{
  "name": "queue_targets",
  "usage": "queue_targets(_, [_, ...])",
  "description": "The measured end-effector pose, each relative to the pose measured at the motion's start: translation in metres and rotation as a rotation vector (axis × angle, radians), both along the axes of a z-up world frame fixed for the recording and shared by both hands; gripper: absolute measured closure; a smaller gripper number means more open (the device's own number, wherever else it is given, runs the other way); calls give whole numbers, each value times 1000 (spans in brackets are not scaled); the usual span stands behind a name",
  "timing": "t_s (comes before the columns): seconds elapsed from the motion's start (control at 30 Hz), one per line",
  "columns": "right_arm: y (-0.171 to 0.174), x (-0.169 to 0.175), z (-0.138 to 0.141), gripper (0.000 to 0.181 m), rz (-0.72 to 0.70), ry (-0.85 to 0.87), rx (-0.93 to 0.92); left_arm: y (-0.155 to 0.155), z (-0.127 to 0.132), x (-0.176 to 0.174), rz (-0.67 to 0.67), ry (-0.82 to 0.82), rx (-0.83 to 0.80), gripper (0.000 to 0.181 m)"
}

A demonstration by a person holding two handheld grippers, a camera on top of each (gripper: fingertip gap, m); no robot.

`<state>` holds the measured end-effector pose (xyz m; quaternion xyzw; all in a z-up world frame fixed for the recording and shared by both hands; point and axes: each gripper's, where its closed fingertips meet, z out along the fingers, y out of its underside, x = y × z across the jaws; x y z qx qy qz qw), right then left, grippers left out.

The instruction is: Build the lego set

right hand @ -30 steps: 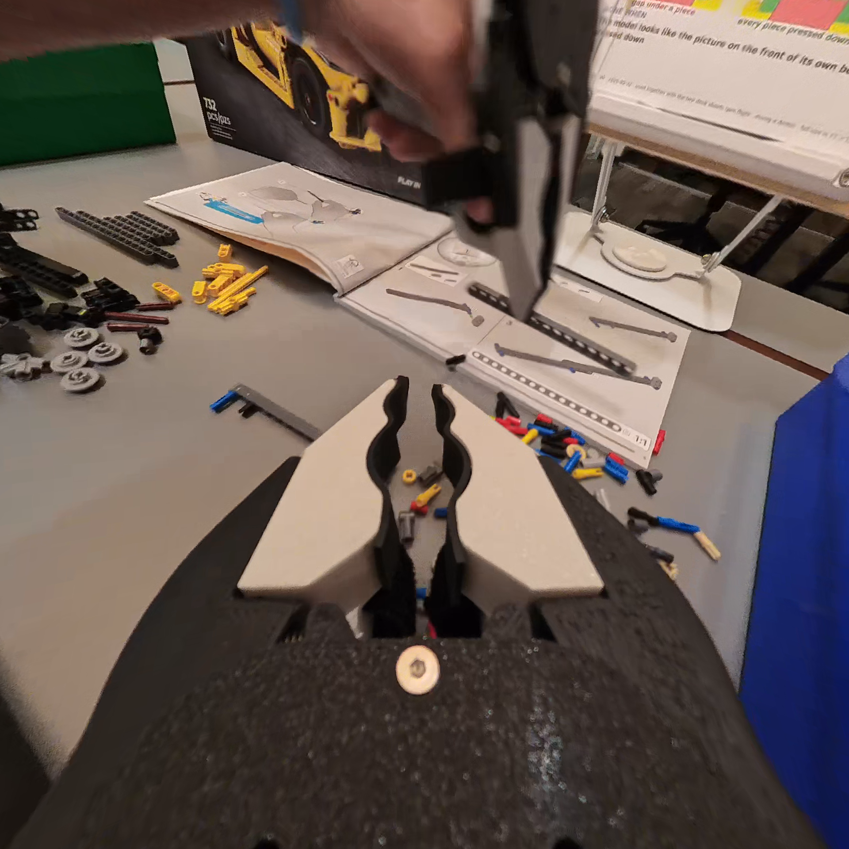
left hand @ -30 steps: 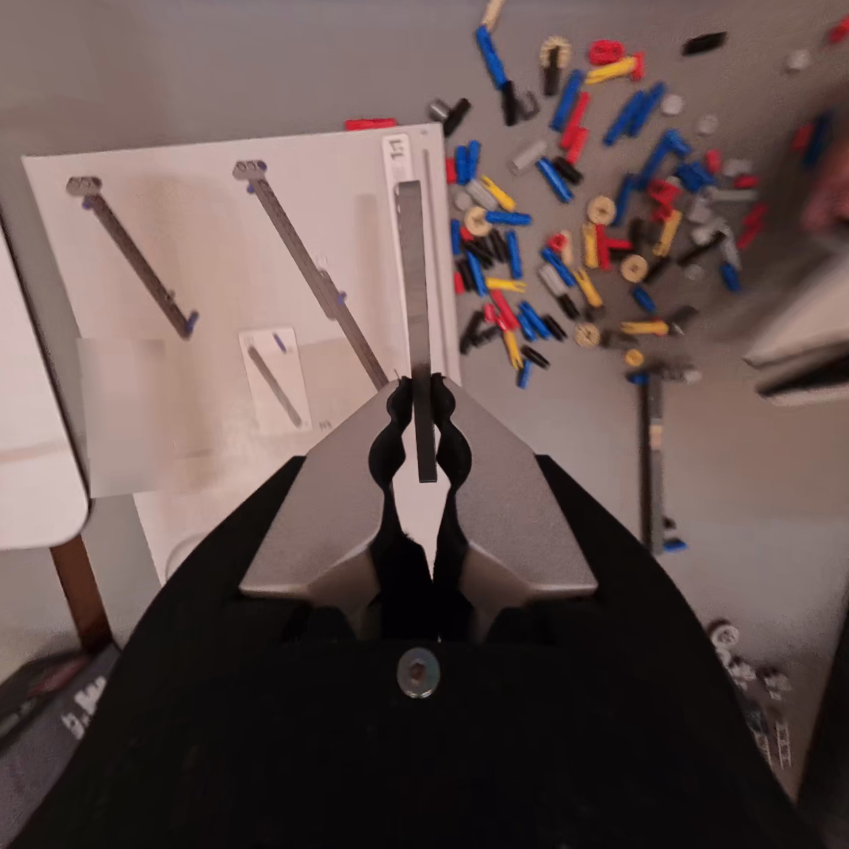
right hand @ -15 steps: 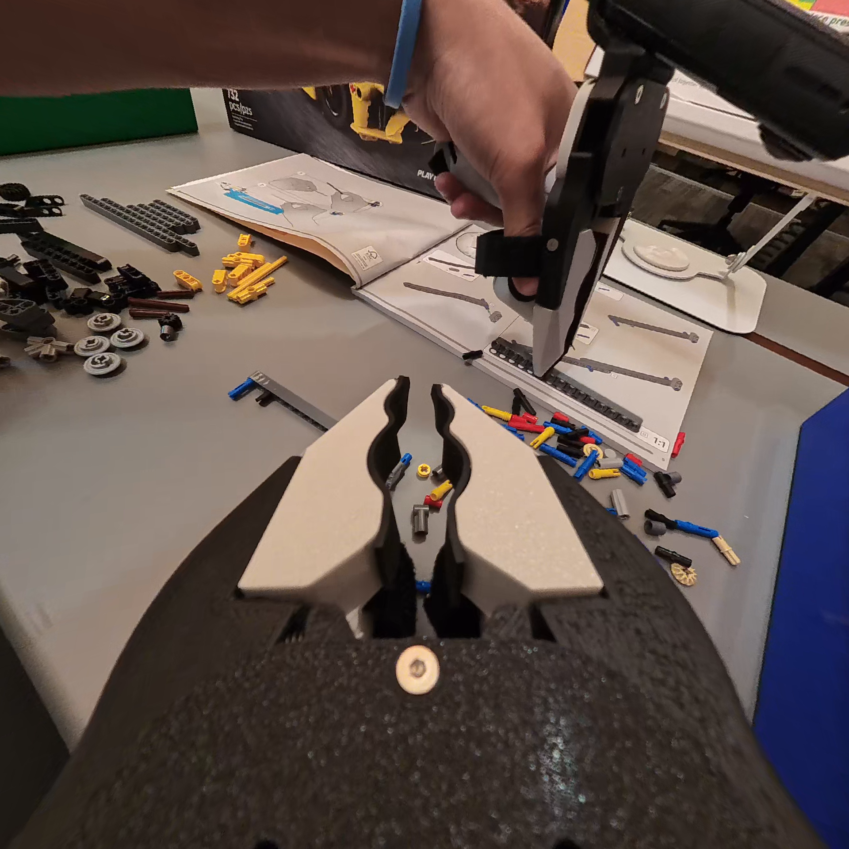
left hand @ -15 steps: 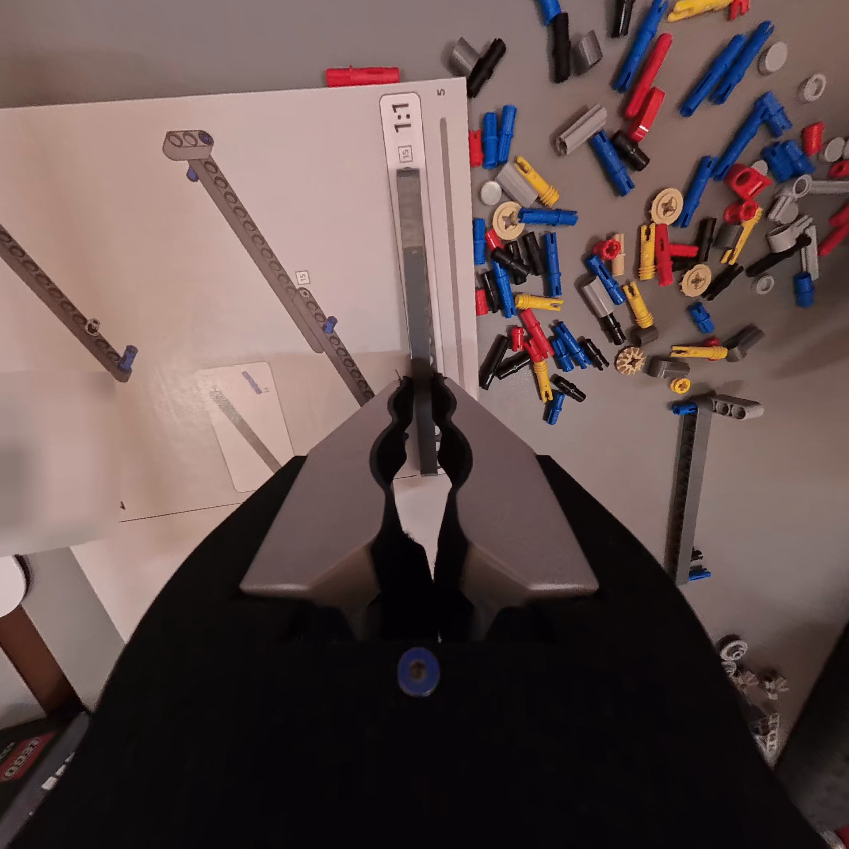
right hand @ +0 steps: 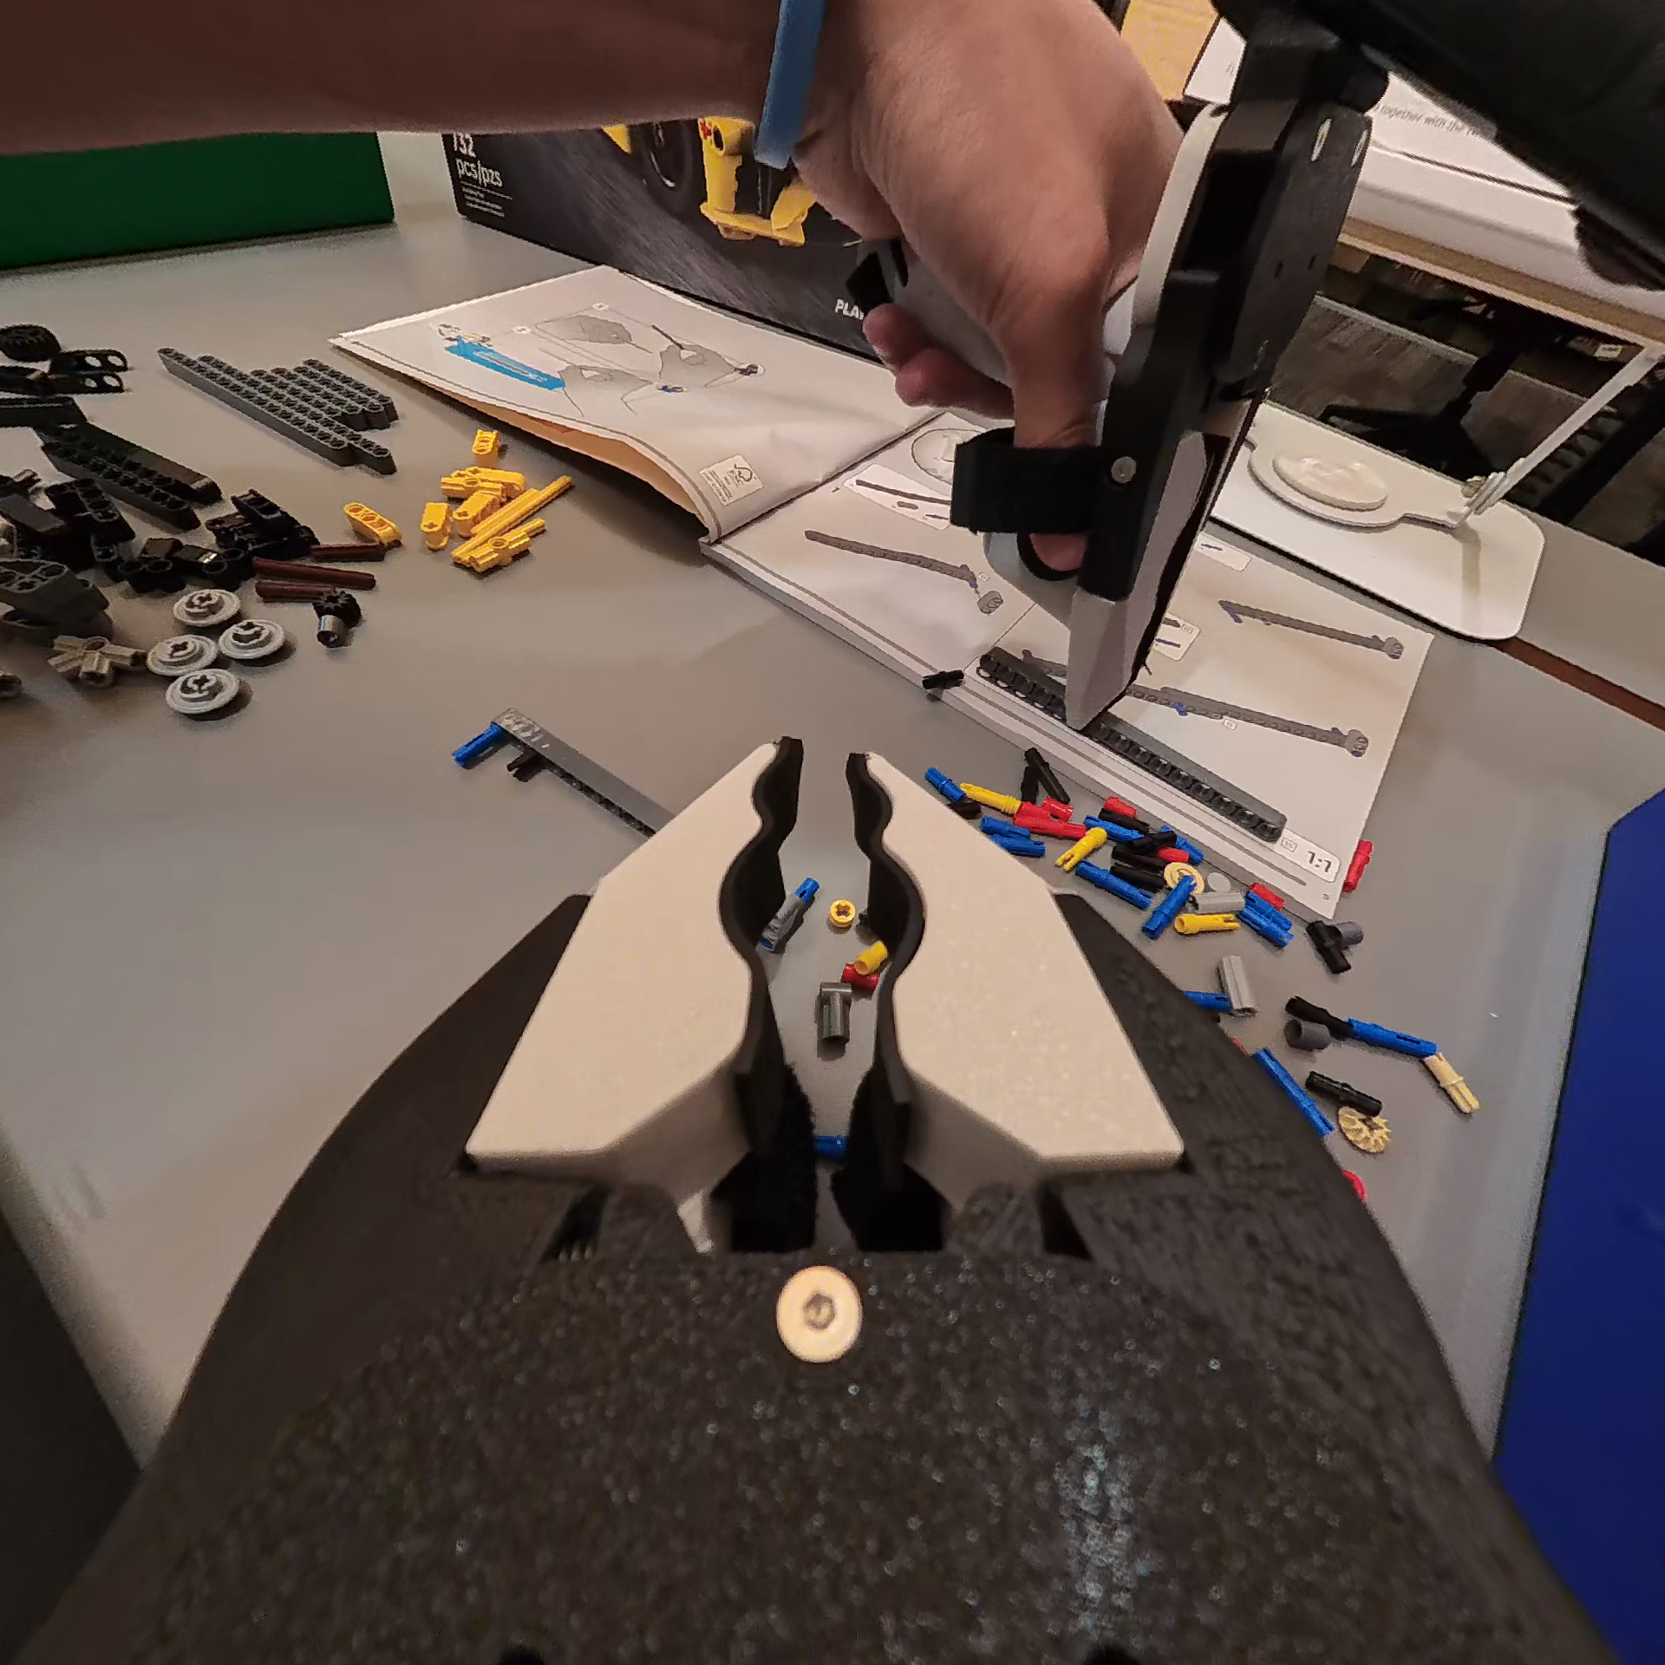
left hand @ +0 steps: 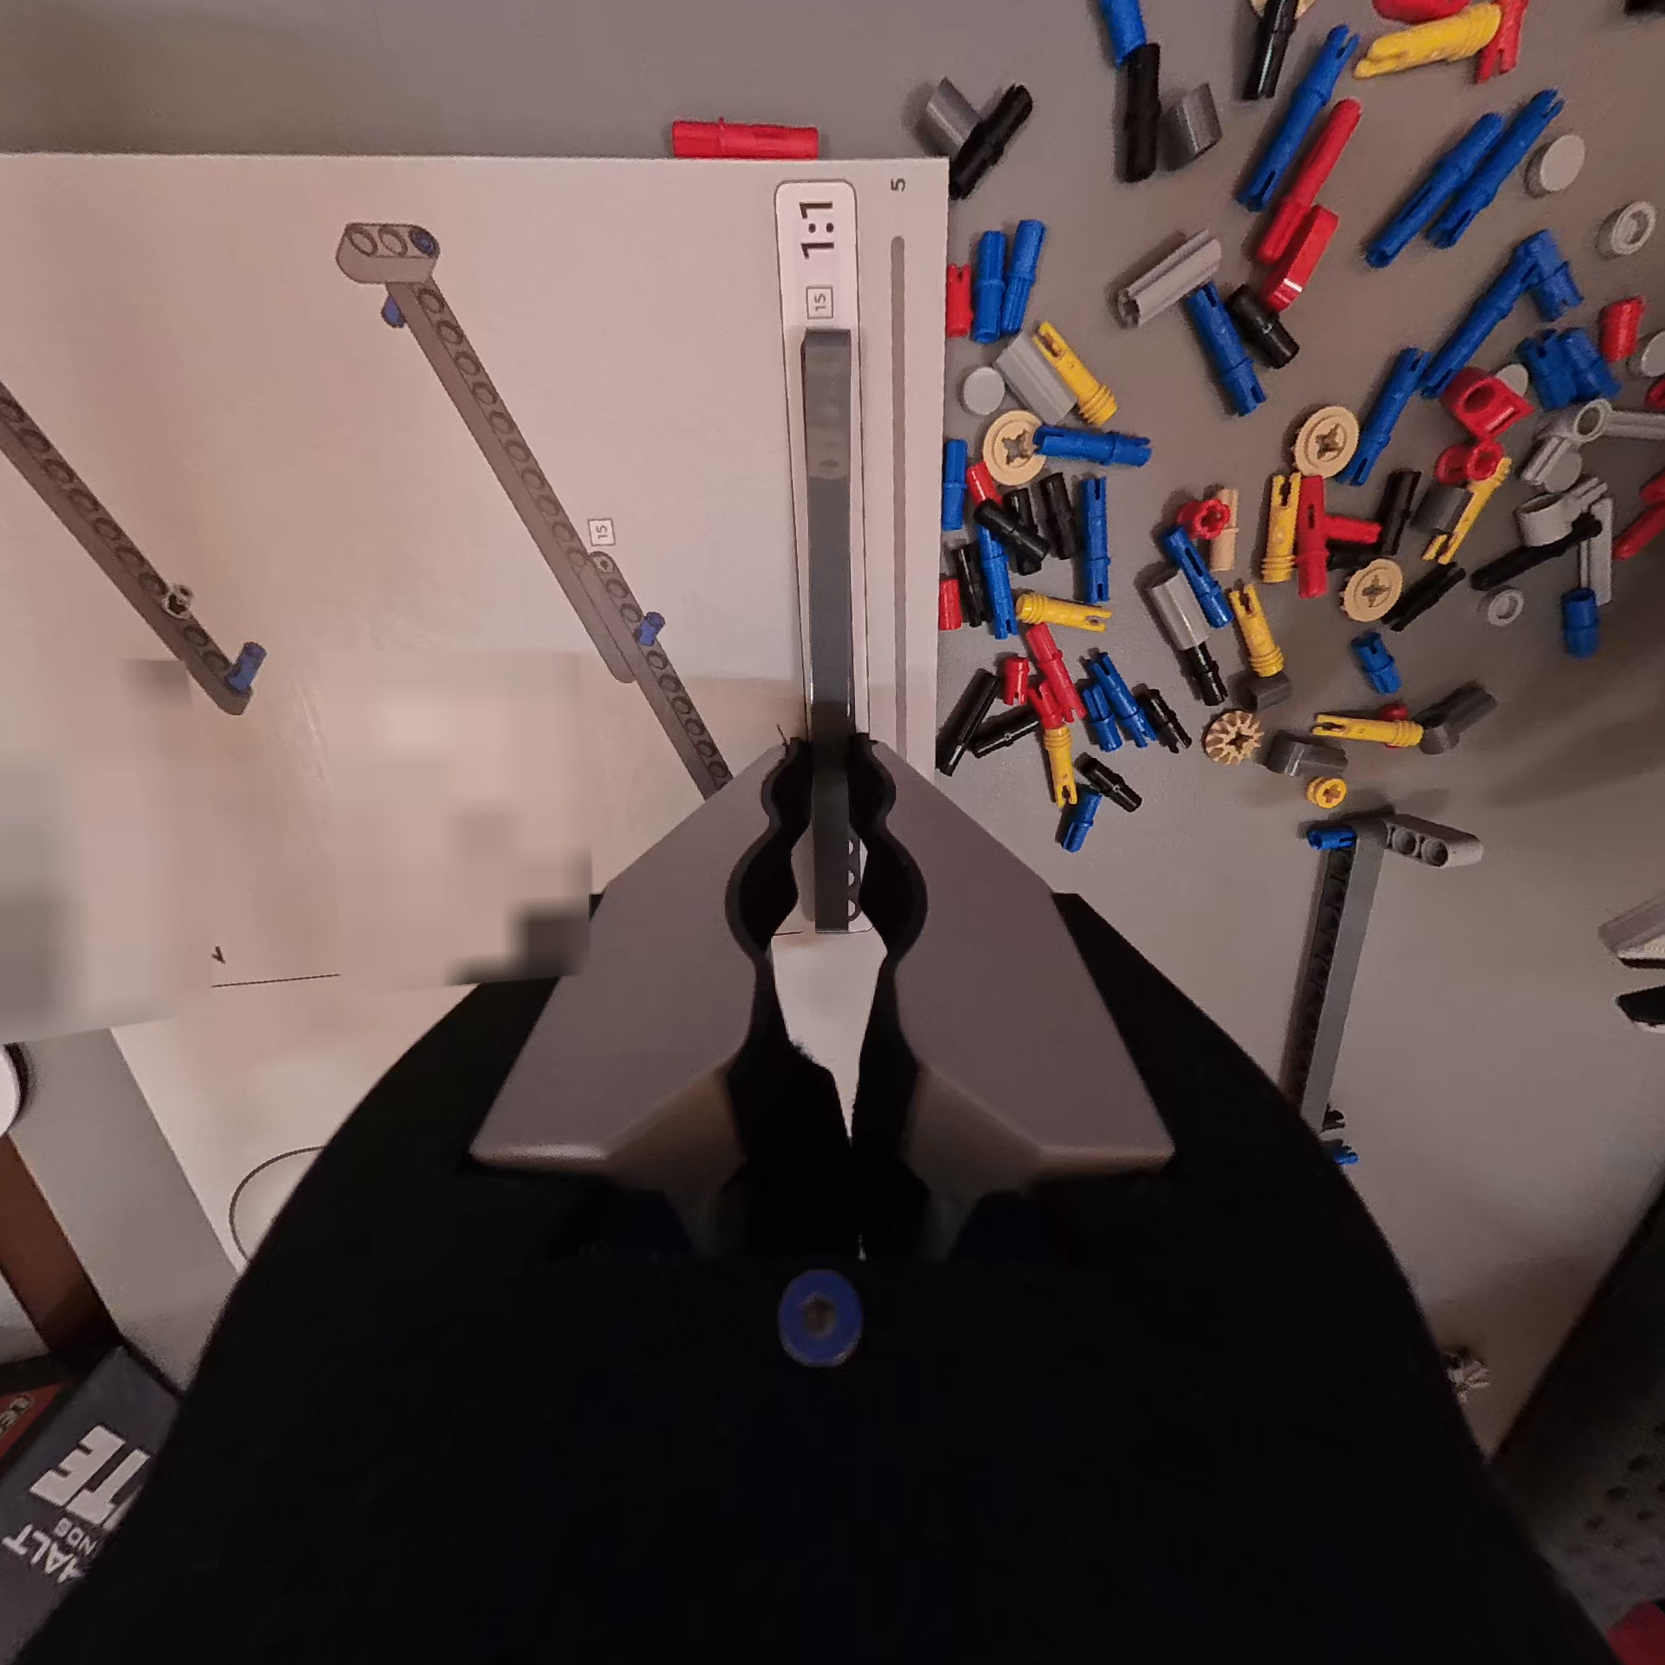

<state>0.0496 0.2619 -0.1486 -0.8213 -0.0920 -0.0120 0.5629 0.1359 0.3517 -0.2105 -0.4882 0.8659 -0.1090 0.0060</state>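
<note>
The left claw [left hand: 827, 766] is clamped on a grey beam [left hand: 829, 541], laying it along the length gauge of the booklet [left hand: 450, 450] on the worktop [right hand: 360, 901], probably to verify size; the right claw [right hand: 822, 766] hangs slightly apart, empty

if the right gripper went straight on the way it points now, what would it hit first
Probably the table top, among the small loose pieces there: the grey connector and the yellow bush show between the open right gripper. Depth is unclear.
</note>
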Motion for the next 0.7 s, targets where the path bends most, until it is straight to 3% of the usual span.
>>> queue_targets(0.37, [0, -1, -1, 170, 5, 2, -4, -2, 0, -2, 75, 19, -26, 175])
queue_targets(0.6, [-1, -1, -1, 170, 5, 0, -5, -2, 0, -1, 35, 8, -8, 175])
queue_targets(0.7, [-2, 2, 2, 170, -7, -2, 10, 6, 12, -1, 48, -30, 17, 176])
